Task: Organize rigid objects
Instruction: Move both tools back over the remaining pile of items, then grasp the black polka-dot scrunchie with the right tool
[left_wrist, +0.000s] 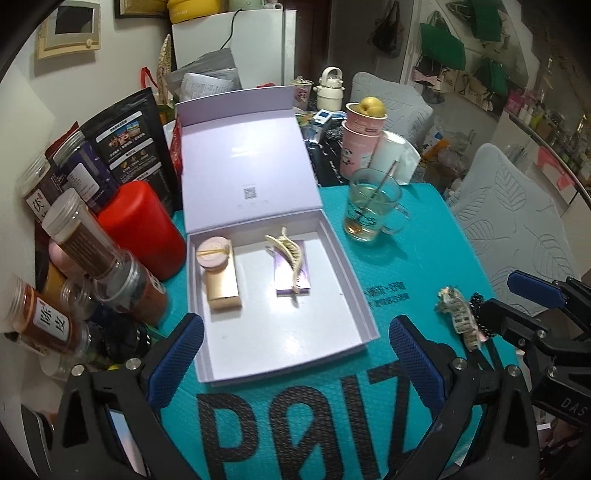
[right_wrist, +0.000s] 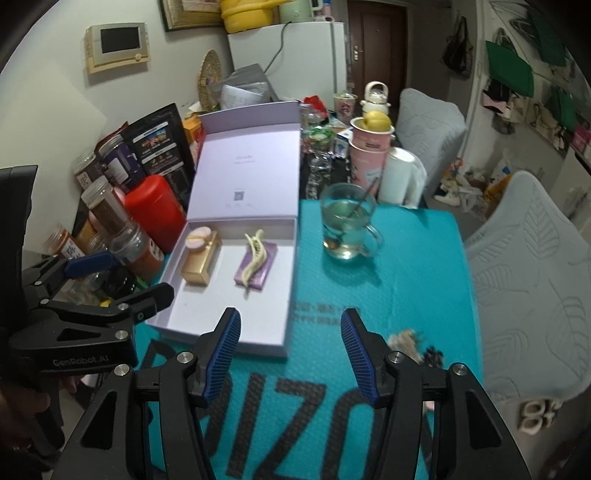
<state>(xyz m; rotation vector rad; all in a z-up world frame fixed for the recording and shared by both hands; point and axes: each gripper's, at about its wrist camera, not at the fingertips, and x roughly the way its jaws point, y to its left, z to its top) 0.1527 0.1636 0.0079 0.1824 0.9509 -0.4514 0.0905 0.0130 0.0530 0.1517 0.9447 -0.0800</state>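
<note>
An open lavender gift box (left_wrist: 280, 332) (right_wrist: 258, 325) lies on the teal mat with its lid folded back. Inside, a pink round compact (left_wrist: 213, 253) (right_wrist: 198, 238) rests on a gold box (left_wrist: 223, 290) (right_wrist: 199, 264). Beside it a cream claw clip (left_wrist: 290, 254) (right_wrist: 255, 258) lies on a purple box (left_wrist: 288, 280) (right_wrist: 264, 273). My left gripper (left_wrist: 295, 358) (right_wrist: 125, 280) stands wide open over the box's near edge, holding nothing. My right gripper (right_wrist: 290, 354) (left_wrist: 513, 302) is open above the mat, nothing between its pads. A beige hair ornament (left_wrist: 456, 314) (right_wrist: 406, 339) and a black beaded one (left_wrist: 478, 317) (right_wrist: 434, 356) lie right of the box.
A glass mug with a spoon (left_wrist: 371, 206) (right_wrist: 347, 225) stands behind the mat's middle. A red canister (left_wrist: 140, 229) and several spice jars (left_wrist: 85, 236) crowd the left side. Pink stacked cups (left_wrist: 360, 147) and a padded grey chair (right_wrist: 528, 277) are to the right.
</note>
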